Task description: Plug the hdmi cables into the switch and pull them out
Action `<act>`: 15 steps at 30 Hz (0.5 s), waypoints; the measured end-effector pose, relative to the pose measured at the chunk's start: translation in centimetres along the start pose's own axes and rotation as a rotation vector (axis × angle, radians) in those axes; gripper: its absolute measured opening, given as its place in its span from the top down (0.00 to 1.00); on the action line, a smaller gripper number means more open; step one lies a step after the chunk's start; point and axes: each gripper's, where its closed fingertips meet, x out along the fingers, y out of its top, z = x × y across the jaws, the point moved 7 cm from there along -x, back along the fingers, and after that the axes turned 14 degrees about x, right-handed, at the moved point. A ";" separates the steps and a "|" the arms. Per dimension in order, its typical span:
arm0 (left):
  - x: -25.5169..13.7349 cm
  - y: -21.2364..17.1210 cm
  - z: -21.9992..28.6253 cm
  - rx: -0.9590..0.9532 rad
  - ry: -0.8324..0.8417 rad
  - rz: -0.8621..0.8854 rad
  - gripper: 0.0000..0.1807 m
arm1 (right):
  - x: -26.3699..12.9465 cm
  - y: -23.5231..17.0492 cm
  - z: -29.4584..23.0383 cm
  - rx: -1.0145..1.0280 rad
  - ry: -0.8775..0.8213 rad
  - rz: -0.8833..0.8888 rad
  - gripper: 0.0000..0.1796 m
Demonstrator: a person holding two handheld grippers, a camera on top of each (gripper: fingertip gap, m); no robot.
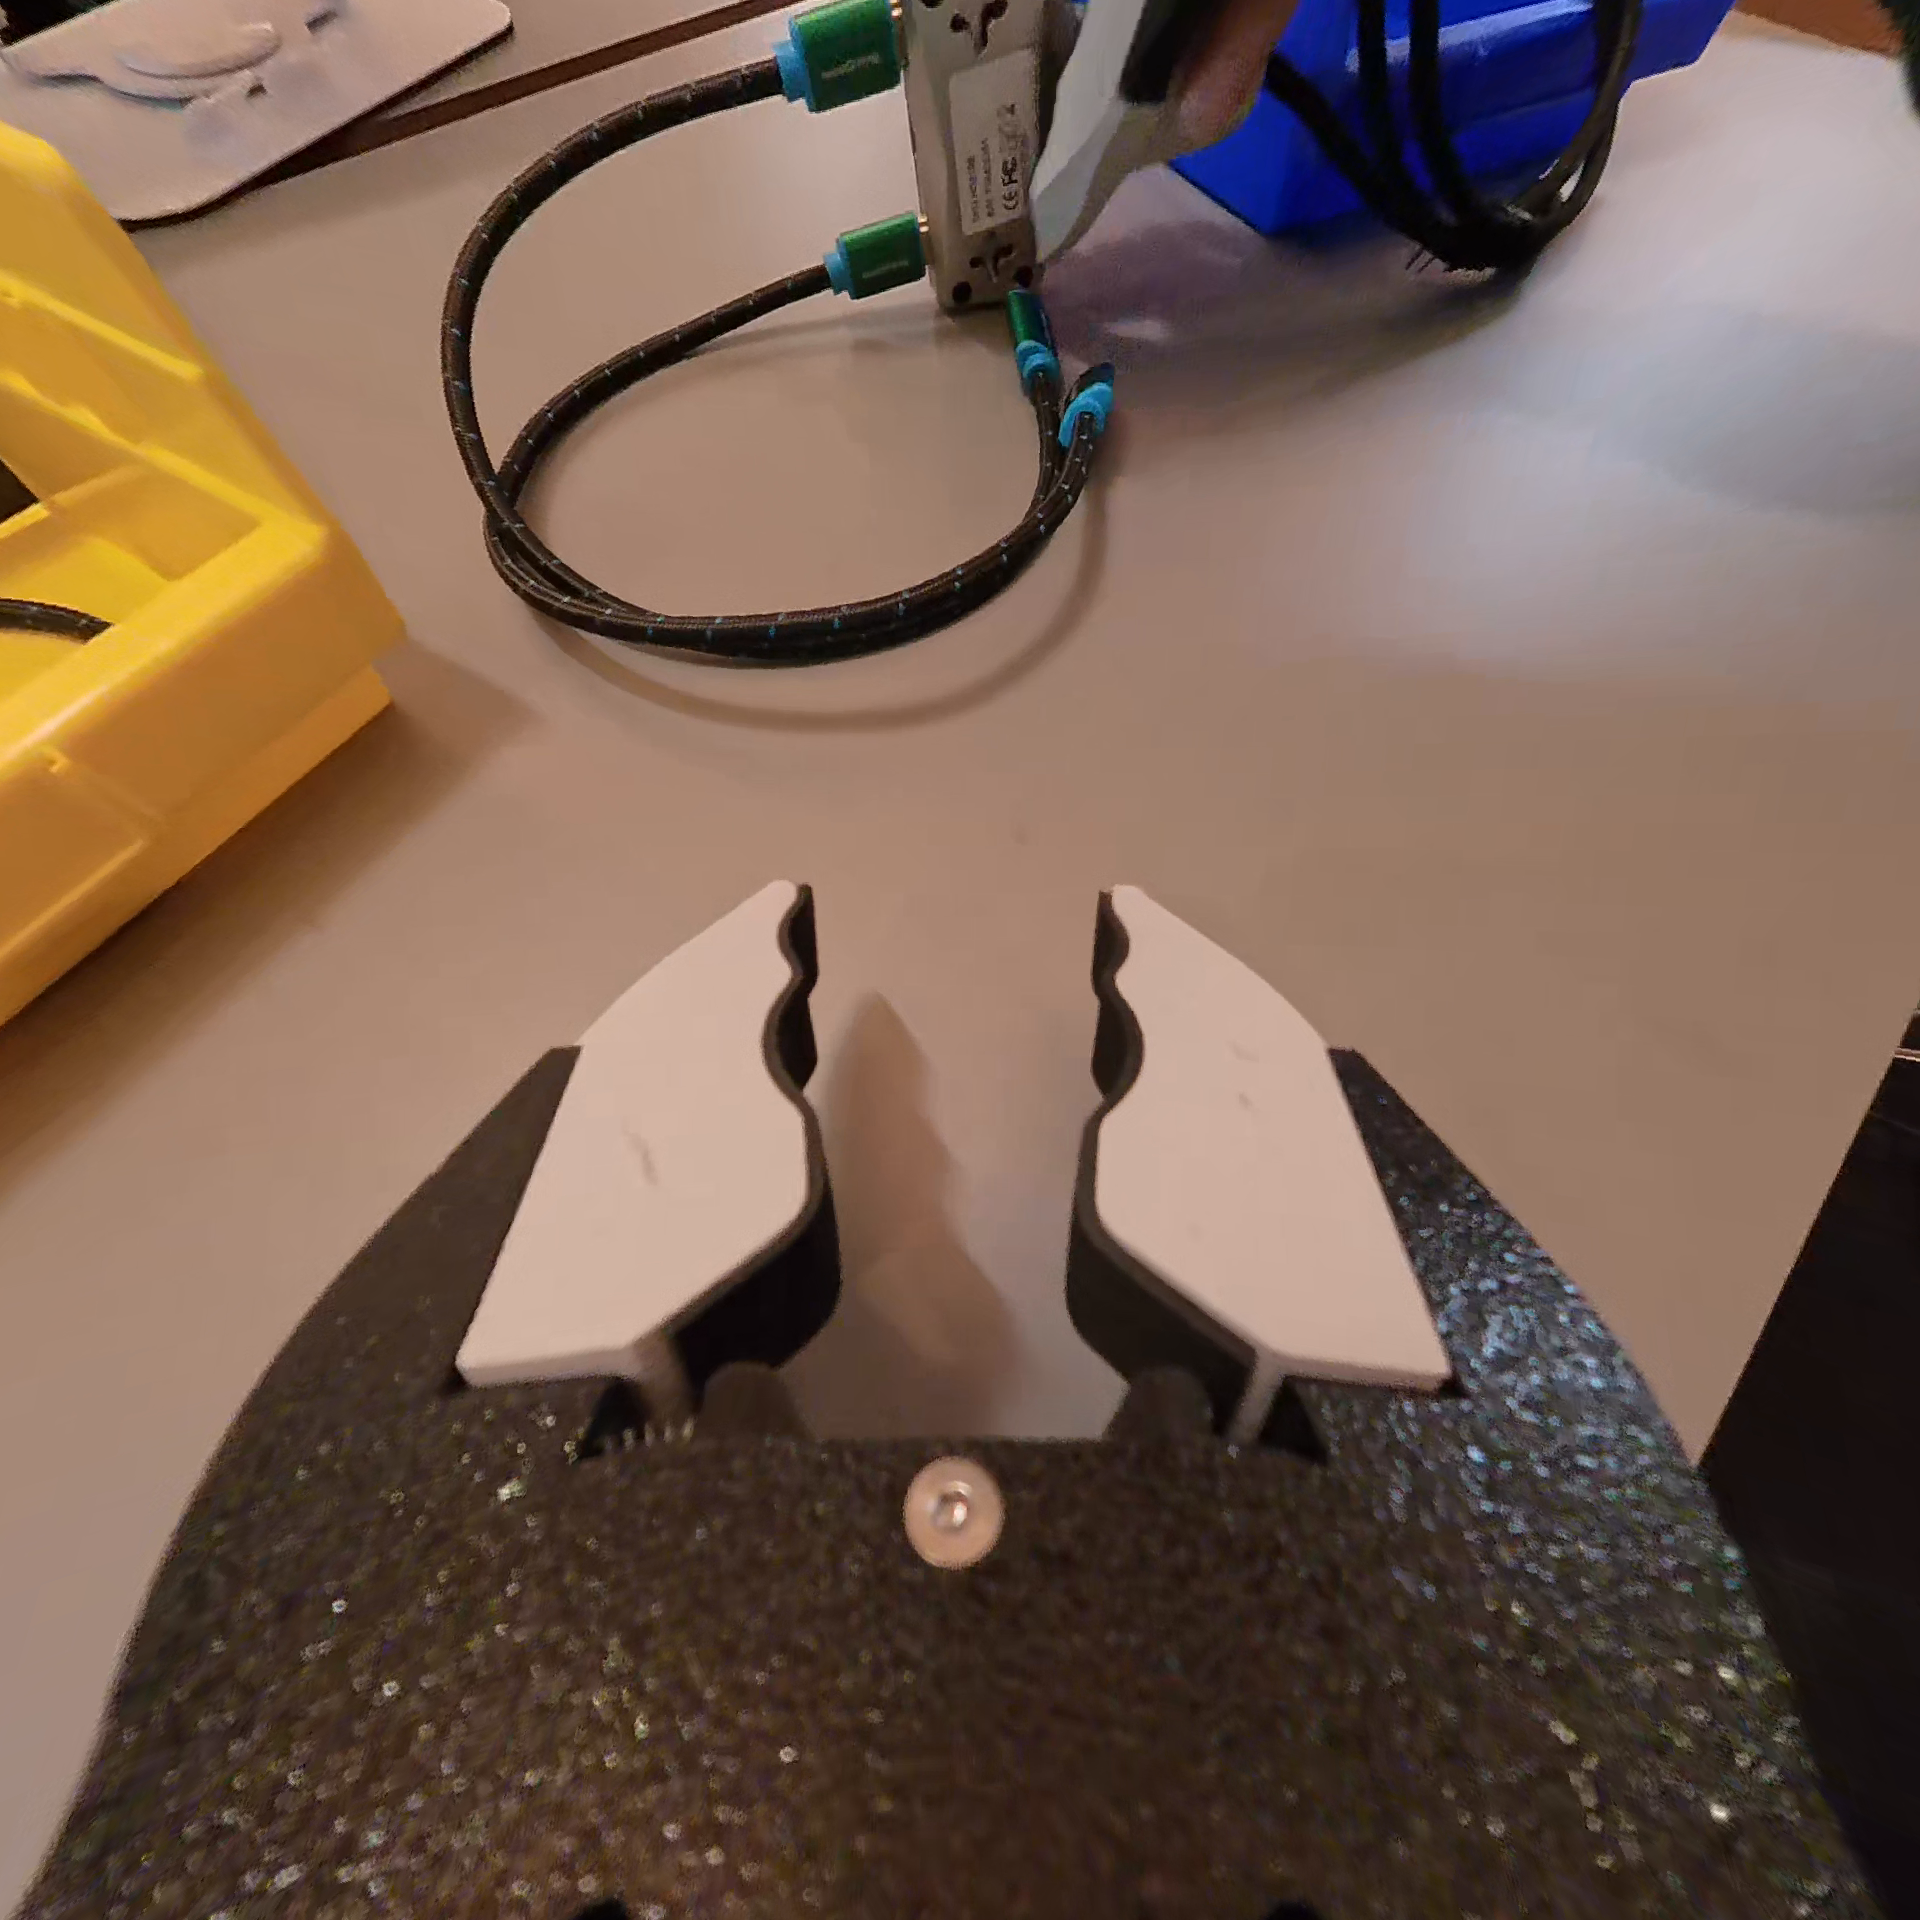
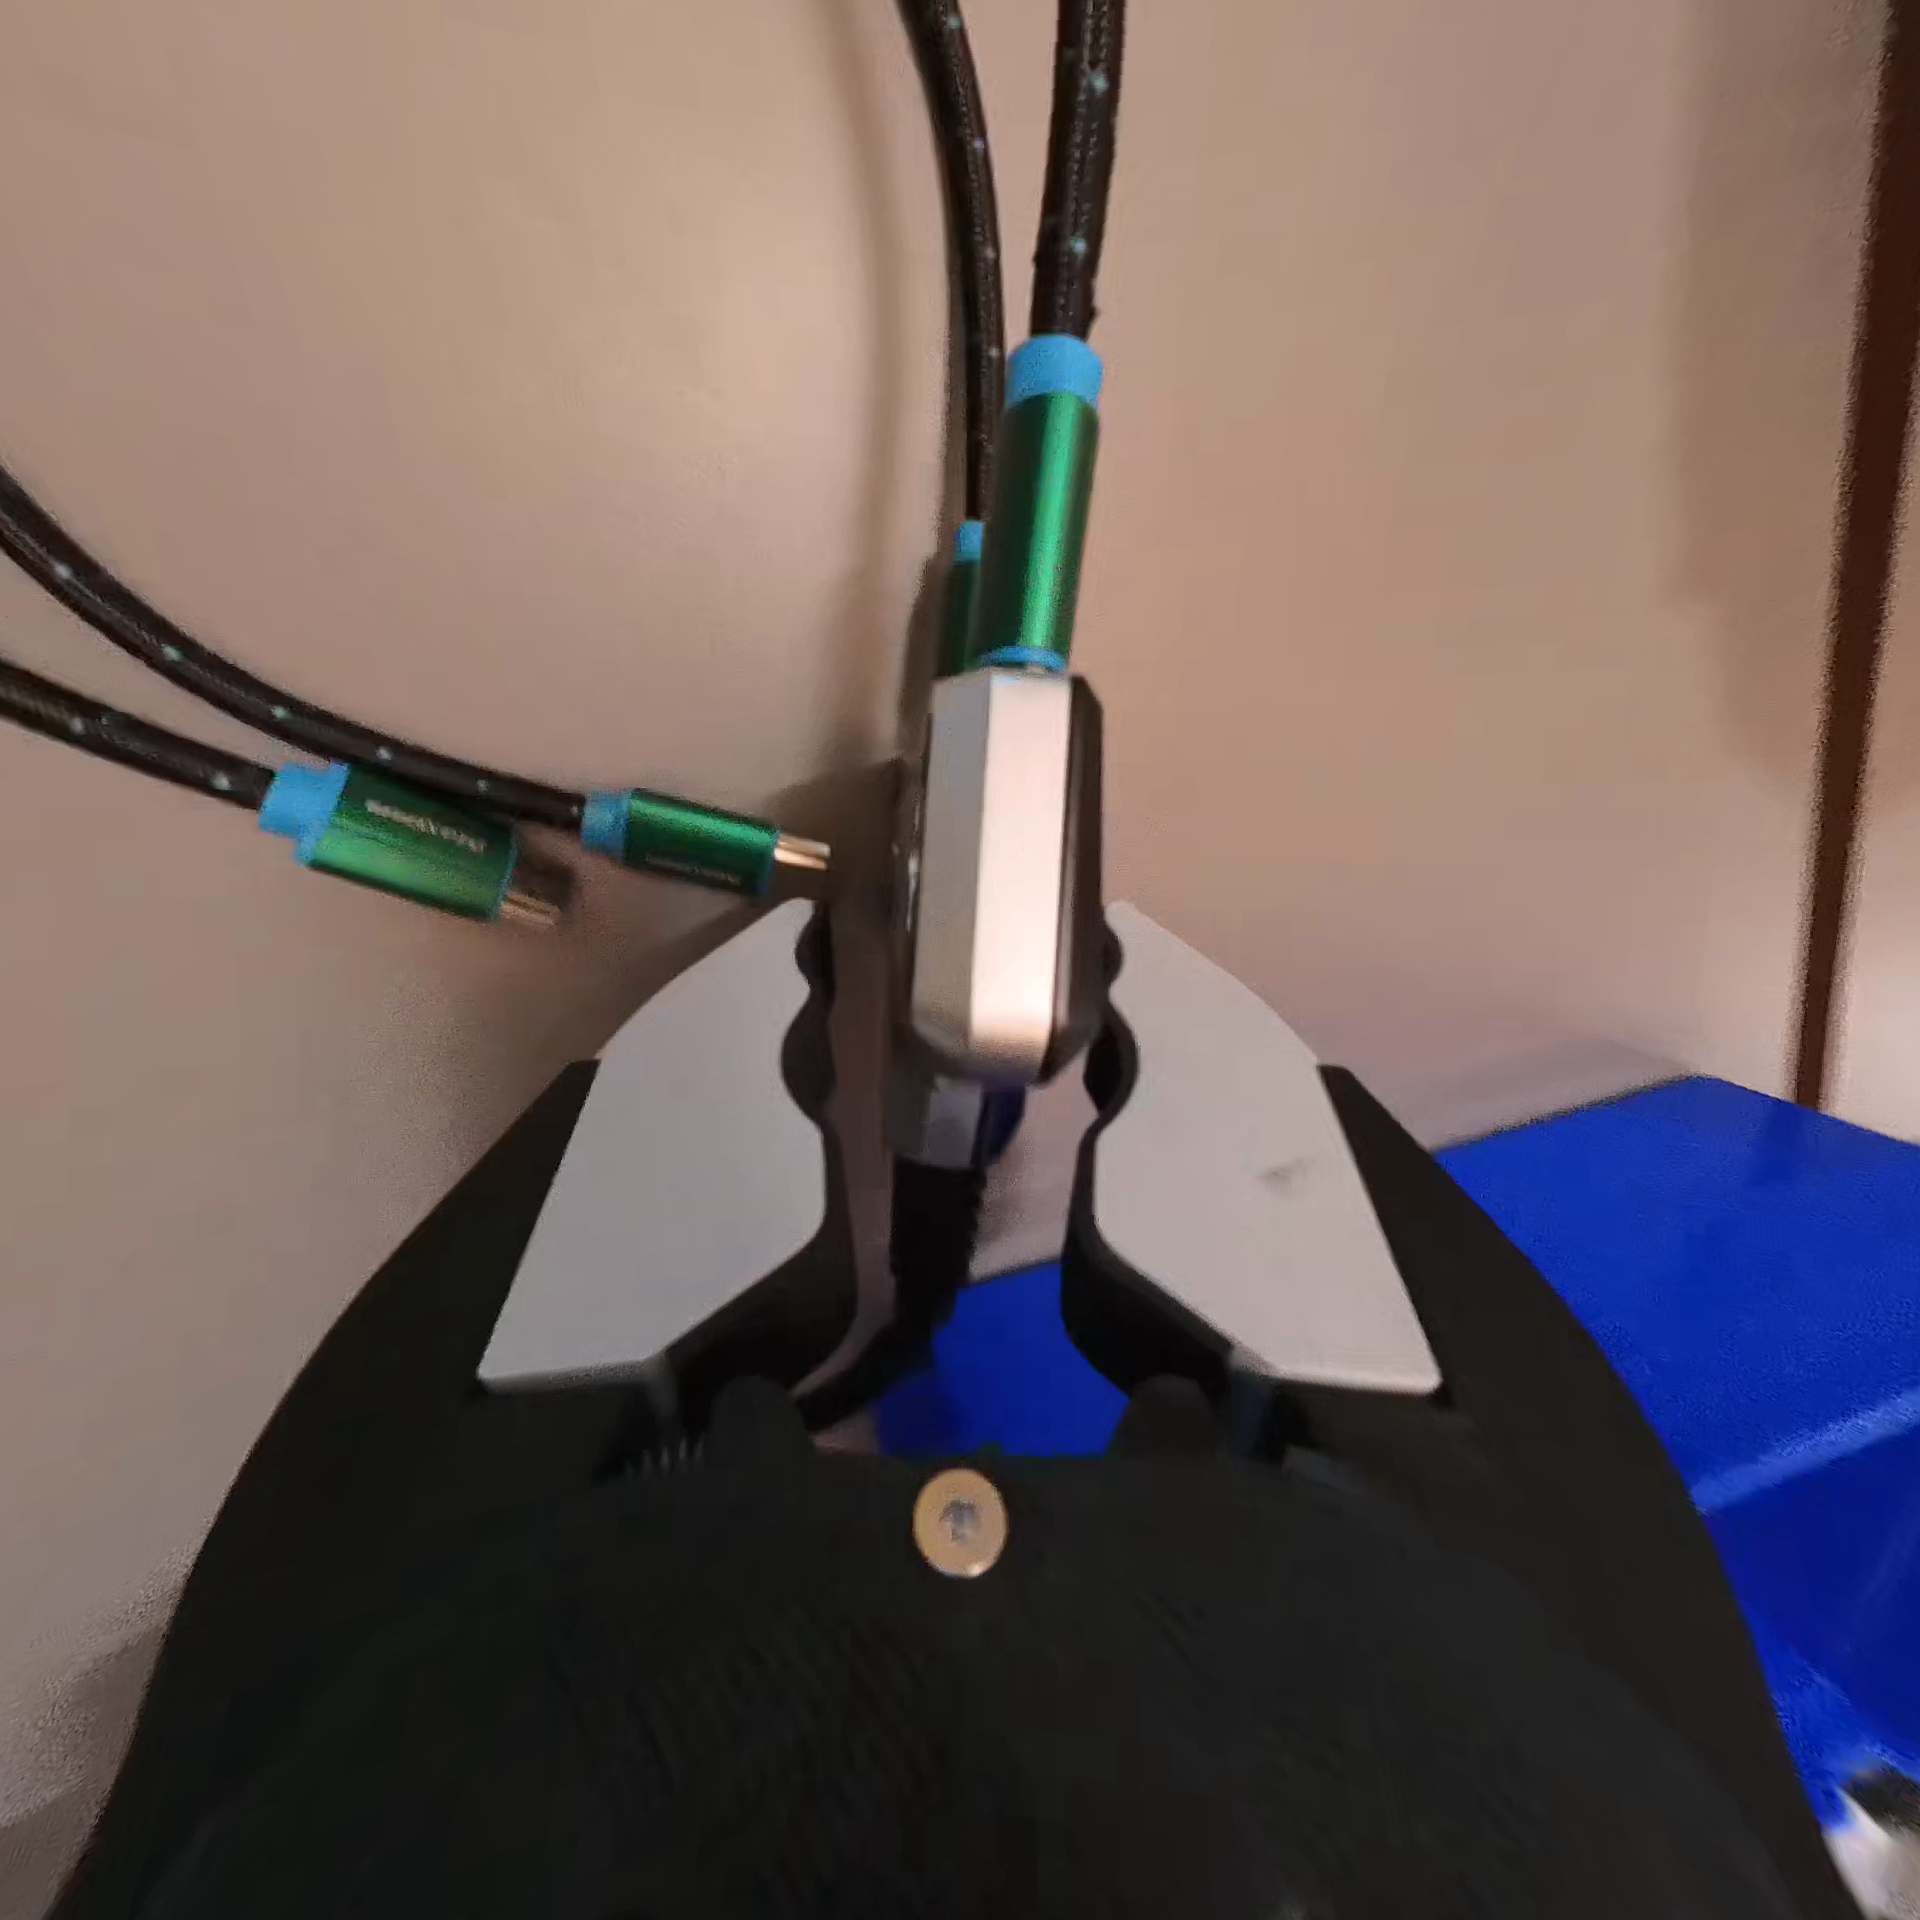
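Observation:
My right gripper (image 2: 961, 920) is shut on the silver HDMI switch (image 2: 987, 883) and holds it on edge on the table. Two green plugs (image 2: 1044, 520) with blue collars sit in its far side. Two loose green plugs (image 2: 416, 852) lie on the table to the left, tips toward the switch. In the left wrist view the switch (image 1: 977, 156) stands at the top with two plugs (image 1: 883, 260) in its left side and two loose plugs (image 1: 1034, 332) below it. My left gripper (image 1: 956, 904) is open and empty, well short of the cables.
The black braided cables (image 1: 727, 613) loop on the grey table. A yellow bin (image 1: 156, 582) stands at the left. A blue bin (image 1: 1455, 104) with a black cable stands behind the switch, and shows in the right wrist view (image 2: 1662, 1299). A grey mat (image 1: 260, 83) lies far left.

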 end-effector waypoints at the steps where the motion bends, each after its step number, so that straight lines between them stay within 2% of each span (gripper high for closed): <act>1: 0.0 0.0 0.0 -0.001 0.000 0.003 0.73 | 0.5 0.0 0.0 0.019 0.030 0.014 0.84; 4: 0.0 0.1 0.2 0.018 -0.001 0.004 0.74 | 0.5 0.1 -0.4 0.040 0.047 0.061 0.86; 7: 0.1 0.1 0.5 0.044 -0.007 -0.010 0.75 | -1.4 0.5 -1.1 0.000 0.025 0.171 0.87; 11: 0.1 0.0 0.5 0.045 -0.016 -0.013 0.75 | -7.3 1.1 -0.4 0.004 0.002 0.383 0.87; 15: -0.1 0.1 0.3 0.024 -0.023 0.012 0.75 | -15.4 1.1 2.1 0.069 -0.065 0.663 0.87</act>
